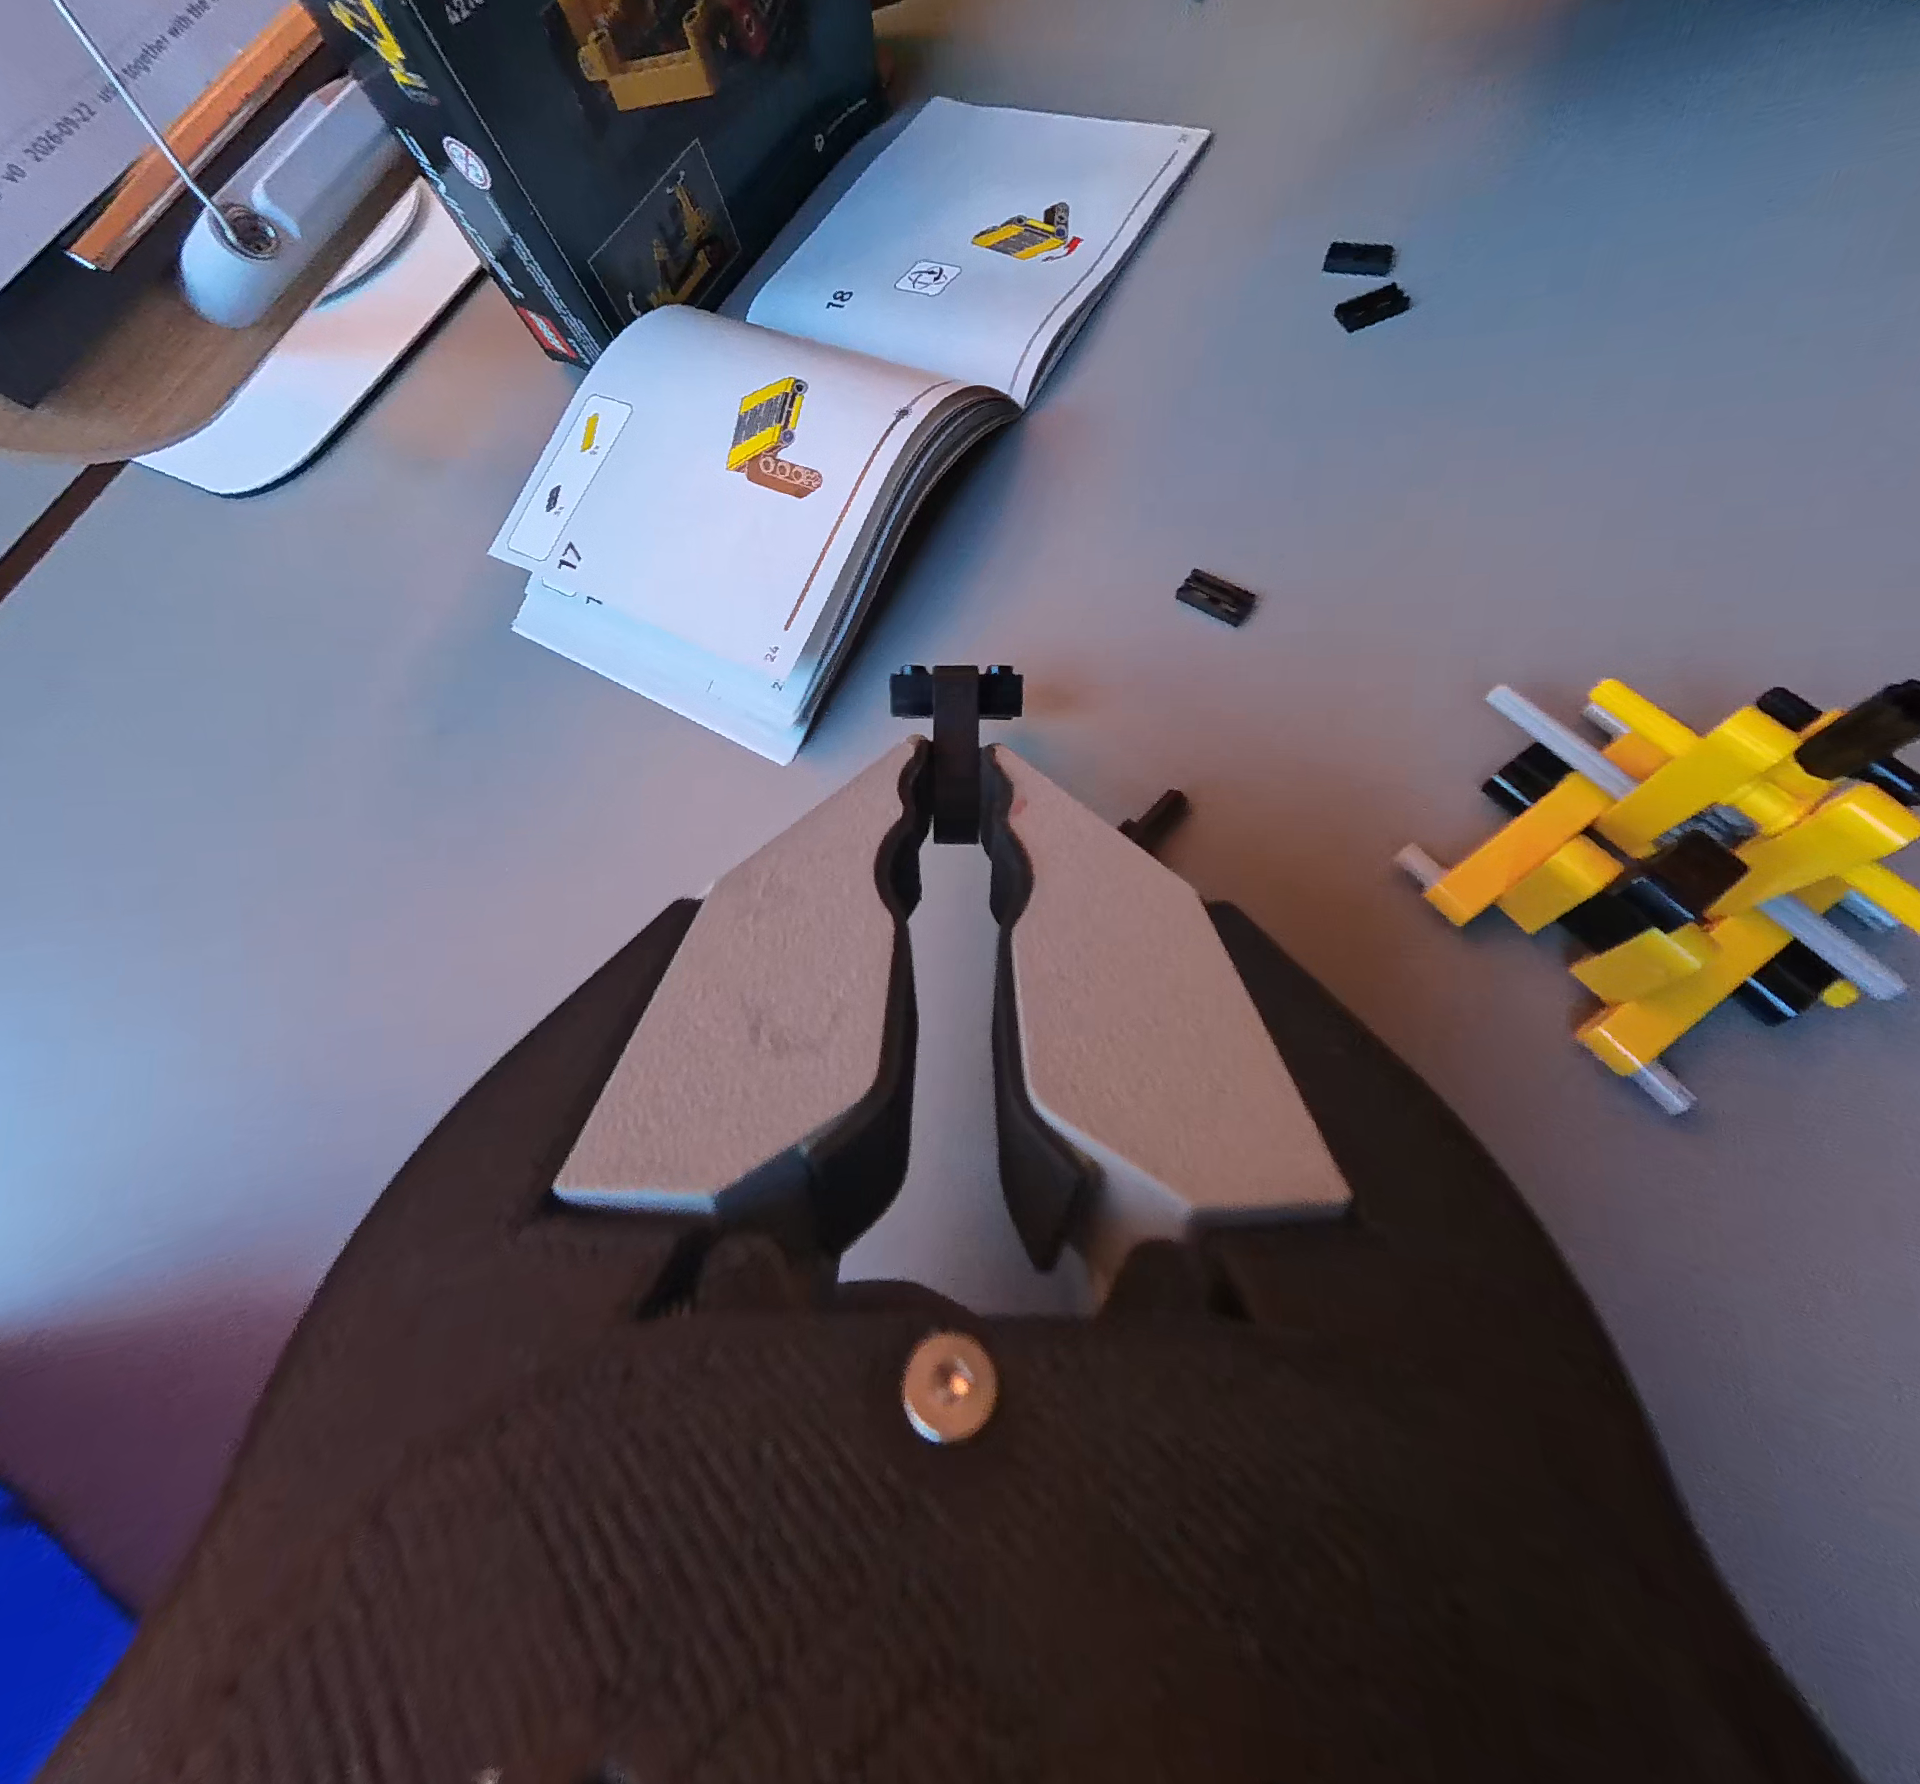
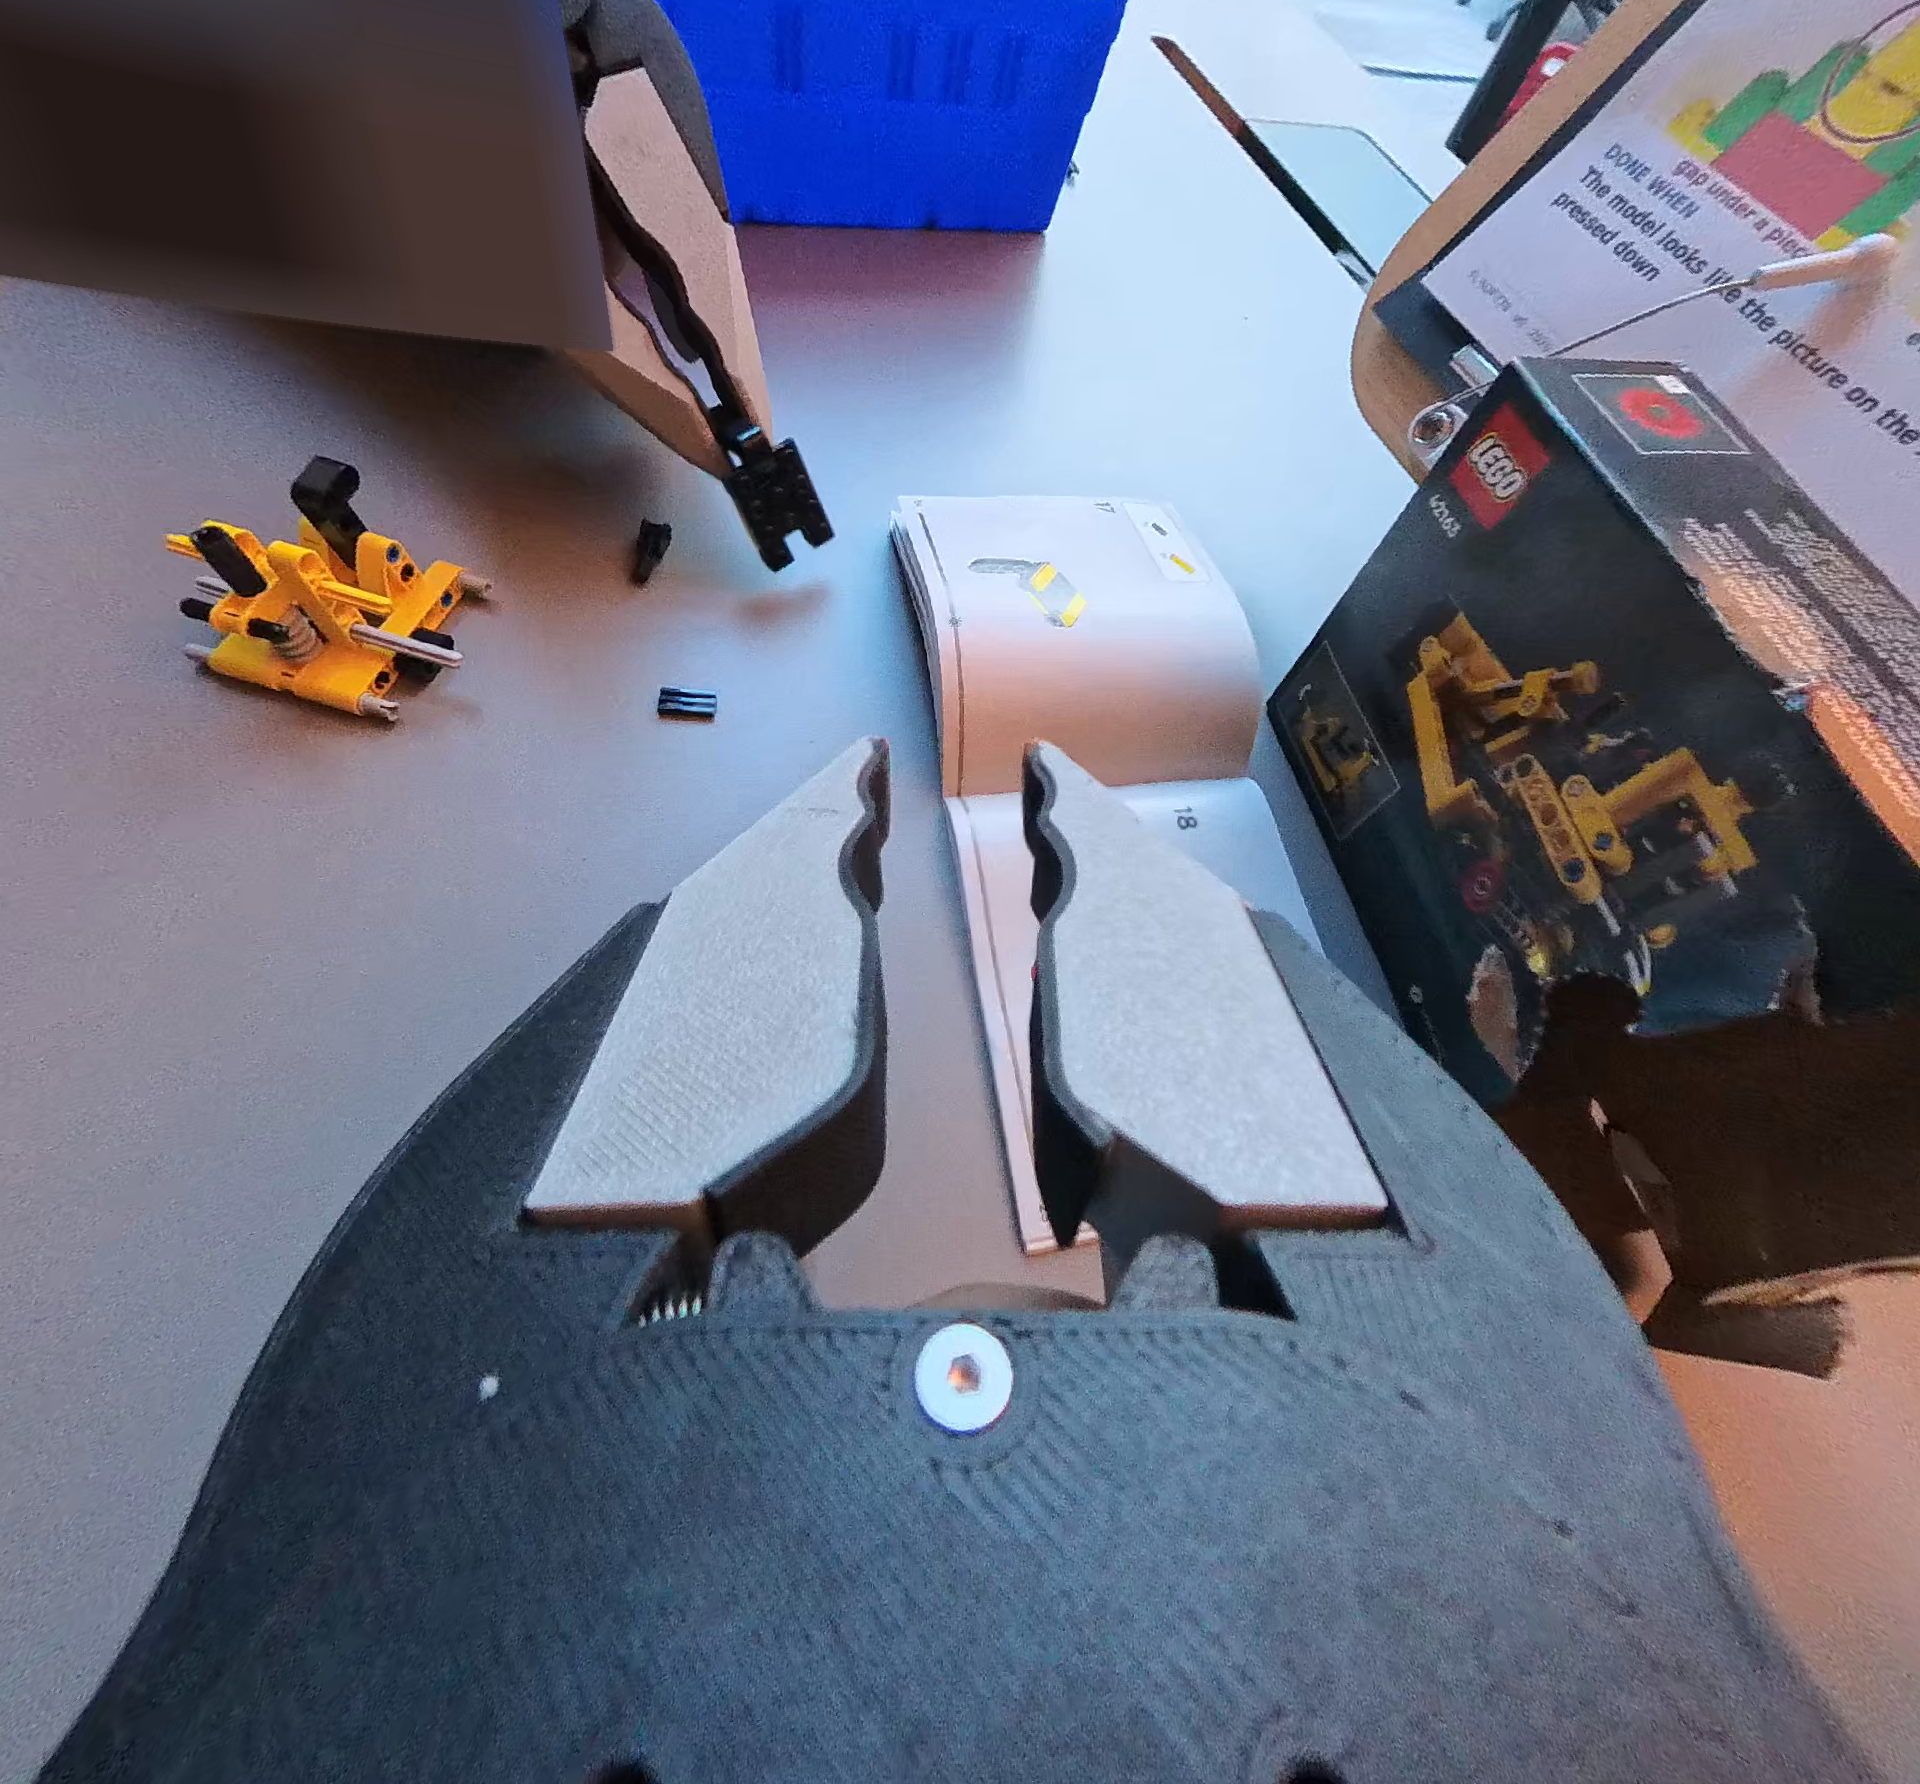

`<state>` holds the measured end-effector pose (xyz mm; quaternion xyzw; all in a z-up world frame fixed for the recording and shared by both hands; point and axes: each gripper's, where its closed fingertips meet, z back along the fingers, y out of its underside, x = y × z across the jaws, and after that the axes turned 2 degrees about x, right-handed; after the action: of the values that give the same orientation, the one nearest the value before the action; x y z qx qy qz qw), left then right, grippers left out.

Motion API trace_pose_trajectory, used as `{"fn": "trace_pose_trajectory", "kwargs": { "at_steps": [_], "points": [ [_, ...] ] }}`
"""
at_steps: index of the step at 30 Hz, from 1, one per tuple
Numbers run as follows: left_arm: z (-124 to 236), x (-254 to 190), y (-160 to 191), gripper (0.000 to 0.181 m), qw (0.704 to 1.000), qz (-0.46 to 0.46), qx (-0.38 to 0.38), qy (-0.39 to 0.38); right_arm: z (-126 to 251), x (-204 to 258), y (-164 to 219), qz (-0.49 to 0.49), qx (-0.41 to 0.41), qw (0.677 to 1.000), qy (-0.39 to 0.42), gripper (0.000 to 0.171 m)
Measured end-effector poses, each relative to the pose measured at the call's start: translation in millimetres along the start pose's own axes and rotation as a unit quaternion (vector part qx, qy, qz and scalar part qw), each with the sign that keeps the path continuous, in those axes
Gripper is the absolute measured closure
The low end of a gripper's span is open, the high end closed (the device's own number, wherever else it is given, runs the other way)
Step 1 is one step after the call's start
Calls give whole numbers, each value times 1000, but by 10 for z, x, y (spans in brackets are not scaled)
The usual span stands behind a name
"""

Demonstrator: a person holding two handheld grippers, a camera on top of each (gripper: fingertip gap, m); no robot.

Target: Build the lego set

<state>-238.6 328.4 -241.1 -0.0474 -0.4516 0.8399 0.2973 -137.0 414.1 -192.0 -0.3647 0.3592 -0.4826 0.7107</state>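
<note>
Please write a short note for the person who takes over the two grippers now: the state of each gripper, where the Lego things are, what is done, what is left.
Left gripper: shut on a black piece, held above the table near the booklet.
Right gripper: open, holding nothing, over the booklet.
Yellow model: partly built, lying on the table to the right of the left gripper.
Loose black parts lie between booklet and model.
Box stands behind the booklet.
Left: fit the held piece, then the loose parts.
</note>
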Motion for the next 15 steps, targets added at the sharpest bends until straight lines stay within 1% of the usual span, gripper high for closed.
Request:
{"fn": "trace_pose_trajectory", "kwargs": {
  "at_steps": [2,4,5,8,11,15],
  "points": [
    [1,12,0,177,1000,5,0,-1,-9,51,-33,-5,-10,1000,-15,149],
    [0,25,3,177,1000,9,0,-3,-110,184,-59,-9,-13,999,-45,150],
    [0,26,4,176,1000,9,1,-3,-201,278,-47,-10,-4,998,-62,150],
    [-2,28,5,177,1000,9,1,-4,-503,581,51,-10,56,993,-106,140],
    [-2,28,6,177,1000,9,1,-4,-694,767,50,-14,81,989,-125,138],
    [-5,21,7,177,1000,7,2,-2,-813,820,139,-5,115,986,-118,147]
  ]
}}
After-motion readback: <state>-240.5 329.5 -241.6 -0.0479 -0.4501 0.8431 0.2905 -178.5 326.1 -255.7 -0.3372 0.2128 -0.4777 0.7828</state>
